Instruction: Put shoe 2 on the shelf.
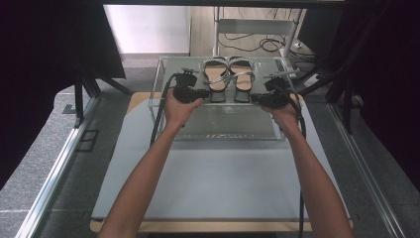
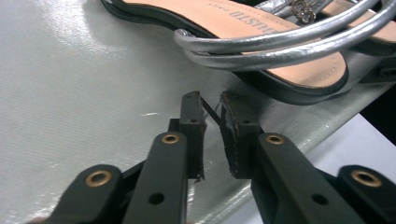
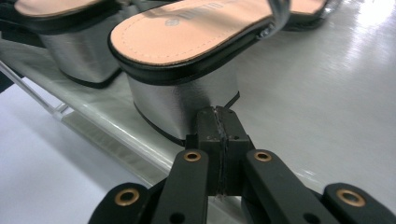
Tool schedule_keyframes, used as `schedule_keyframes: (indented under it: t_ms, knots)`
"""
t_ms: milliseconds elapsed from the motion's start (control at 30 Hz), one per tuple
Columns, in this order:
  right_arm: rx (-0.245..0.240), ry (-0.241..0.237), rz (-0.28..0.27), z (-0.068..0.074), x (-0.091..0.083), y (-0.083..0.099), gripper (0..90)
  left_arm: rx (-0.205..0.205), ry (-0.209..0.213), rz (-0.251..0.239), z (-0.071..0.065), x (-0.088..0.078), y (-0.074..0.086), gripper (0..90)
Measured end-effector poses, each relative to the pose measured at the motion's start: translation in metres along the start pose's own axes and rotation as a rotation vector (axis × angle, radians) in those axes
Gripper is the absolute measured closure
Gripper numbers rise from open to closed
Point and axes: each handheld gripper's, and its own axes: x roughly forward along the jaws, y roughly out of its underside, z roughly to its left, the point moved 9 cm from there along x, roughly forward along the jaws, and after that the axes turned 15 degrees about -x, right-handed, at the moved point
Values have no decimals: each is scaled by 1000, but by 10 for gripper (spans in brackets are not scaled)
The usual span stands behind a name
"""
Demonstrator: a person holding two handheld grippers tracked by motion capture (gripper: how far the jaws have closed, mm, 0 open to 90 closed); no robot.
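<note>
High view, both forearms outstretched, left tool (image 1: 200, 94), right tool (image 1: 257, 99) at tray (image 1: 228, 130)

Just past the matt black plastic jaws of the right gripper (image 3: 219, 122), with brass-coloured rivets gleaming on its arms, a block heel wrapped in brushed silver foil catches a soft sheen on the silver-heeled sandal (image 3: 187, 56), under a smooth tan leather-look insole with fine stitching and a glossy black rim. Ahead of the left gripper (image 2: 211, 112), shiny metallic silver straps (image 2: 280, 44) curve, tube-like. Beneath both, the clear acrylic tray (image 1: 228, 130) looks glassy, its grey floor faintly streaked and glossy.
</note>
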Motion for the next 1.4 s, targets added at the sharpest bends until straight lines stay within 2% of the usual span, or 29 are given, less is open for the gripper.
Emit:
schedule_keyframes:
  t_ms: [33,133,233,333,400,467,633,767,900,1067,1200,1267,1400]
  knots:
    - [-15,-9,-2,6,3,-4,899,1,0,3,-2,0,1,814]
    - [-28,-10,1,12,6,-6,899,4,6,9,-8,2,3,833]
    - [-34,0,7,14,7,-8,899,18,-14,1,-10,2,4,865]
    - [-20,-15,2,14,6,-7,897,22,-7,14,-7,1,5,839]
    - [-20,-15,-1,14,6,-6,894,9,13,20,-5,0,6,805]
    - [-18,-15,-3,14,5,-6,893,10,9,12,-2,-4,7,813]
    - [-18,-11,-10,13,-4,-3,893,-1,32,-10,3,-18,9,839]
    - [-8,-6,-33,11,-19,2,887,12,44,-25,7,-34,16,847]
    - [-3,-13,-73,13,-39,12,876,22,72,-54,10,-54,32,850]
    - [-62,-11,-120,28,-68,35,868,48,121,-82,14,-78,64,850]
    - [-109,-16,-152,48,-85,60,843,59,166,-93,13,-92,97,845]
    - [-133,-32,-172,65,-90,77,827,64,189,-95,13,-97,115,840]
    - [-157,-52,-182,92,-89,114,787,82,194,-72,20,-101,151,814]
